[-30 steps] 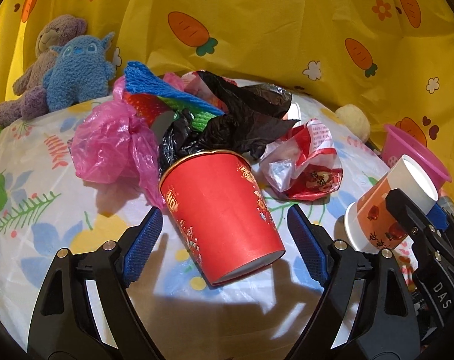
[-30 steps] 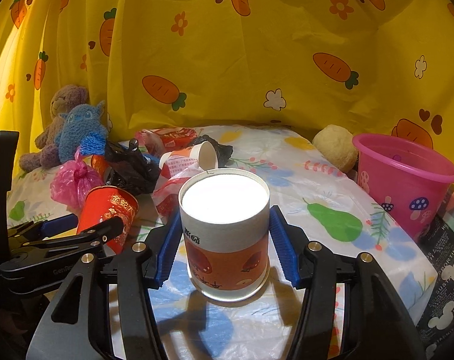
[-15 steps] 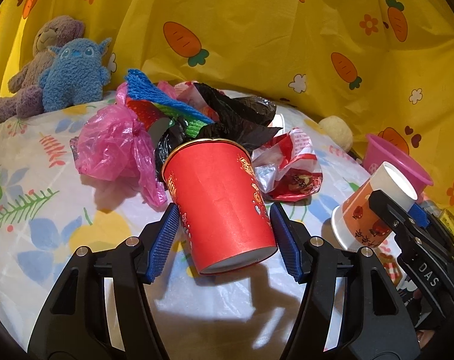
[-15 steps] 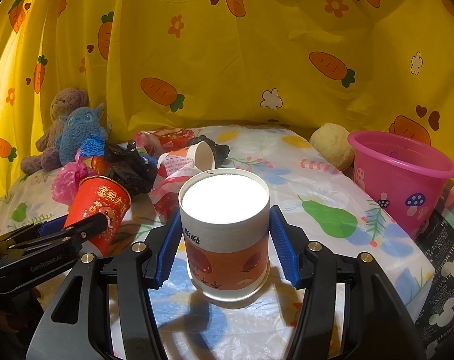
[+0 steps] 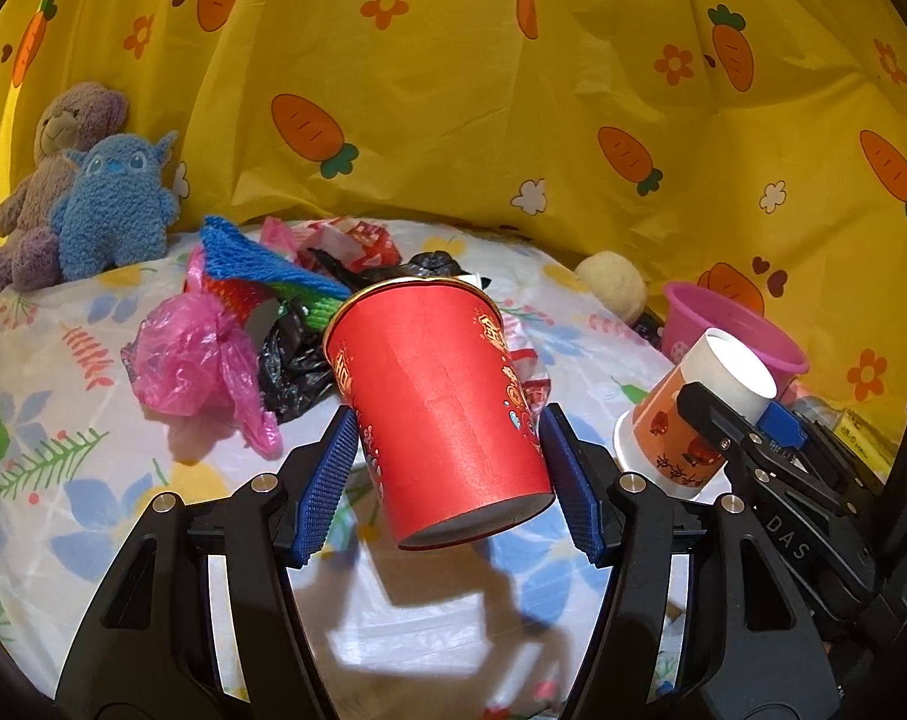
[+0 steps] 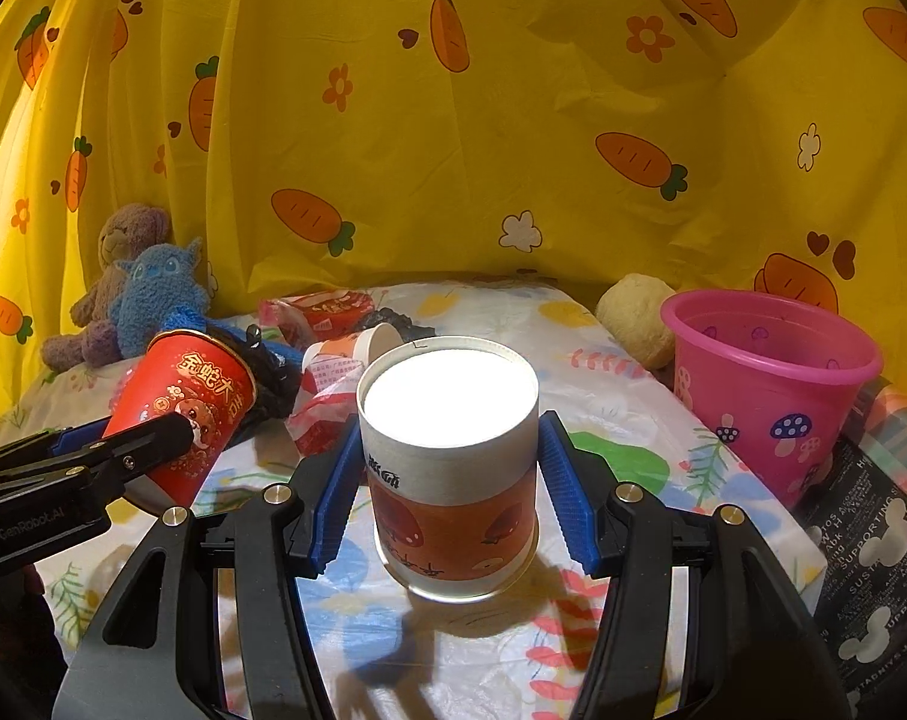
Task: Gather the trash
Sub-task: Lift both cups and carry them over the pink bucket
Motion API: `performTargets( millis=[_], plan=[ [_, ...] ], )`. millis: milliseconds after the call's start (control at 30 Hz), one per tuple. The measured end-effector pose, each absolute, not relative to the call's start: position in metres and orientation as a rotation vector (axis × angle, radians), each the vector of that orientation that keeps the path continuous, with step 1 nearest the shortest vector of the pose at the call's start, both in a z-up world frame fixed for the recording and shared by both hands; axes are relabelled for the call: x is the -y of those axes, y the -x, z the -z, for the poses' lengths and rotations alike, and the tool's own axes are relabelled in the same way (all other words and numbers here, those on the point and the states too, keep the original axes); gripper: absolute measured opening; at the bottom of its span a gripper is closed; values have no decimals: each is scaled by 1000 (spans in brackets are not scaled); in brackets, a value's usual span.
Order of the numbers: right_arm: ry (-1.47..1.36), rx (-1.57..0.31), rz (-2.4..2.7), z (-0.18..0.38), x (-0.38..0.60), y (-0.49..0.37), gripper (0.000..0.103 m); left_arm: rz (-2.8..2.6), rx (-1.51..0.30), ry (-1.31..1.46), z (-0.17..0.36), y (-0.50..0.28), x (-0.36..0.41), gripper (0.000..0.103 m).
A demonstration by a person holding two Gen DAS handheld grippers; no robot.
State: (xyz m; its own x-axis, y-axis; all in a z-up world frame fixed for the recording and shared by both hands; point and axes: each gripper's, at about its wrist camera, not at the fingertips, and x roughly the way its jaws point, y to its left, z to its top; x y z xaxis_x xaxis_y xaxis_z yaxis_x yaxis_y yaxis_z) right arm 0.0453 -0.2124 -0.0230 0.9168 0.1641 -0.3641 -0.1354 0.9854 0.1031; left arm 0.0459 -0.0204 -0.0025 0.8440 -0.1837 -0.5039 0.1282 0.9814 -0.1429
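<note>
While left gripper [image 5: 447, 480] clamps red paper cup [image 5: 435, 414] tilted, clear of cloth, right gripper [image 6: 447, 486] pinches orange-white paper cup [image 6: 450, 468] between blue pads; pink bucket [image 6: 771, 384] ahead-right of right gripper, trash pile [image 5: 261, 324] ahead-left of left gripper
</note>
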Motion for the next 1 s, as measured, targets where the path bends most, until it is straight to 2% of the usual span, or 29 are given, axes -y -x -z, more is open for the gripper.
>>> performTargets(
  millis=[733,1000],
  plan=[
    [-102,-191,174,-35,346,-56,57,433,-405,-40,-65,-110,172,61],
    [-130,-174,279,-38,396,-91,57,526,-401,-53,-67,-164,234,61]
  ],
)
